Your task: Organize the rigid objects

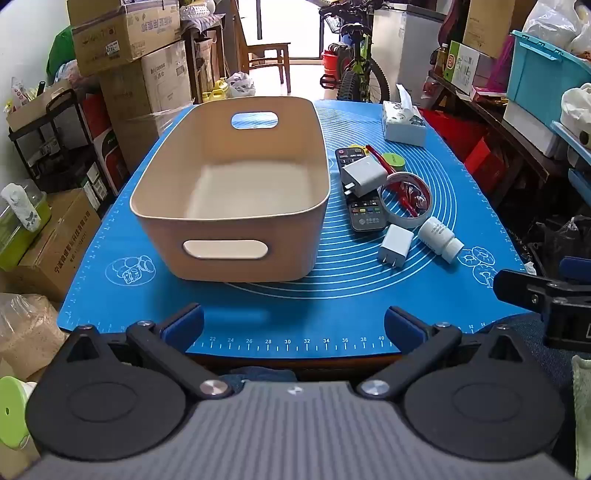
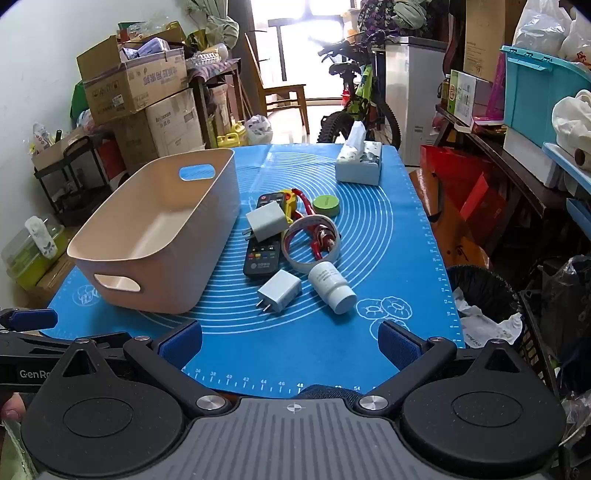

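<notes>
An empty beige bin (image 1: 236, 258) (image 2: 177, 280) stands on the blue mat (image 1: 332, 317) (image 2: 388, 236). Right of it lies a pile: a black remote (image 1: 365, 214) (image 2: 262, 258), a large white charger (image 1: 364, 173) (image 2: 267, 221) on top of it, a tape roll (image 1: 404, 219) (image 2: 310, 266) with red-handled items inside, a green disc (image 1: 392, 160) (image 2: 326, 204), a small white charger (image 1: 395, 245) (image 2: 279, 291) and a white pill bottle (image 1: 441, 236) (image 2: 332, 286). My left gripper (image 1: 293, 325) and right gripper (image 2: 290, 341) are open and empty at the mat's near edge.
A tissue box (image 1: 402, 123) (image 2: 358, 164) sits at the mat's far right. Stacked cardboard boxes (image 1: 125, 33) stand to the left, a bicycle (image 1: 358, 70) behind the table, shelves with bins on the right, and a black waste basket (image 2: 487, 295) beside the table.
</notes>
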A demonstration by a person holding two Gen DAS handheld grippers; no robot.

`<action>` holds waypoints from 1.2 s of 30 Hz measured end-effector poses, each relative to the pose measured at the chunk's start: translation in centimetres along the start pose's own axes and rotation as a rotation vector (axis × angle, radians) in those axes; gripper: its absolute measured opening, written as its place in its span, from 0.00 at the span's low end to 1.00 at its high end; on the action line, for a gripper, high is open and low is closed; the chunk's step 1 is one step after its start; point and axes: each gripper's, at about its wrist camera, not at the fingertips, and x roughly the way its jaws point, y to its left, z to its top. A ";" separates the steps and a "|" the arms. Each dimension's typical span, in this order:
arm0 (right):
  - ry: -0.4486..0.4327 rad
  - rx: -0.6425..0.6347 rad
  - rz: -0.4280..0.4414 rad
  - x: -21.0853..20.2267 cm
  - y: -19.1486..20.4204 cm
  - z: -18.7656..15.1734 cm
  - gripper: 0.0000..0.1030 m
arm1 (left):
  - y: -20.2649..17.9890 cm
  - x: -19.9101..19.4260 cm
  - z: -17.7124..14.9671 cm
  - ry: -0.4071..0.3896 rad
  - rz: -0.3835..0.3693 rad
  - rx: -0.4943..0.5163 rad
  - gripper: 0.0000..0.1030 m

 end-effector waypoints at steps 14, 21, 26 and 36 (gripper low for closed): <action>0.004 0.000 0.000 0.0 0.0 0.0 0.98 | 0.0 0.0 0.0 0.009 0.001 0.001 1.00; 0.004 0.000 -0.001 0.0 0.0 0.0 0.98 | 0.0 0.0 0.0 0.010 0.001 0.001 1.00; 0.004 -0.002 0.000 0.0 0.0 0.0 0.98 | 0.0 0.0 0.0 0.011 0.002 0.001 1.00; 0.005 -0.002 -0.001 0.1 0.0 0.0 0.98 | 0.0 0.2 -0.3 0.008 0.007 0.003 1.00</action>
